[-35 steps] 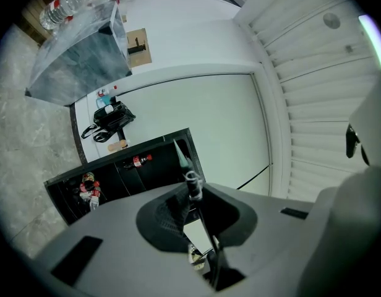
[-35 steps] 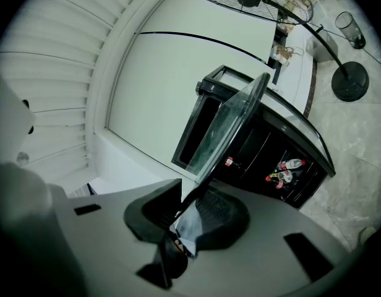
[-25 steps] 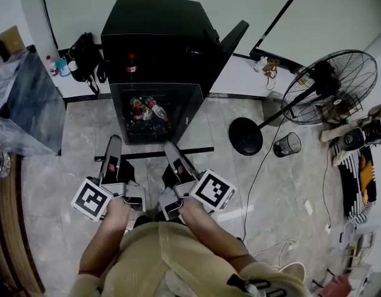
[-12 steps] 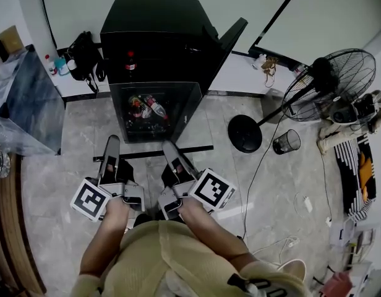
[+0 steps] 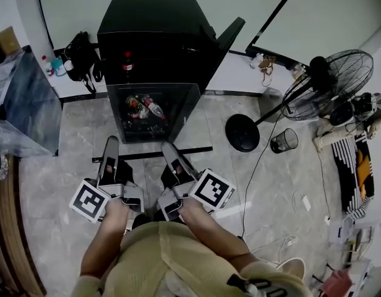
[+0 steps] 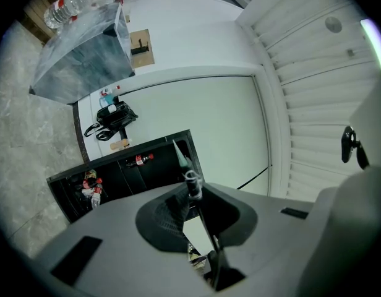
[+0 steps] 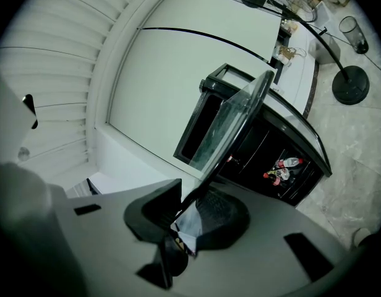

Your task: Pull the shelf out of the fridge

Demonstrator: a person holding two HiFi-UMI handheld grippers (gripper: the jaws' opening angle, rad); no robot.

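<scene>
Item: glass shelf (image 5: 154, 119) – a clear pane with a dark front trim, held out in front of the fridge (image 5: 153, 36) above the marble floor (image 5: 42, 178). Its far edge lay against the open cabinet front; whether it had fully cleared the cabinet could not be told.

Left gripper (image 5: 110, 150): jaws nearly together, pinching the near edge of the pane toward its left end. In the left gripper view the edge (image 6: 181, 156) stood thin and upright between the pads (image 6: 162, 218).

Right gripper (image 5: 172, 150): jaws closed to a narrow gap on the same edge toward its right end, with the pane (image 7: 231, 125) rising away from the jaws.

Fridge: black, door (image 5: 231, 36) swung open to the right – bottles (image 5: 144, 107) visible low inside.

Surroundings: standing fan (image 5: 329, 85), mesh bin (image 5: 283, 141), black bag (image 5: 82, 54)
</scene>
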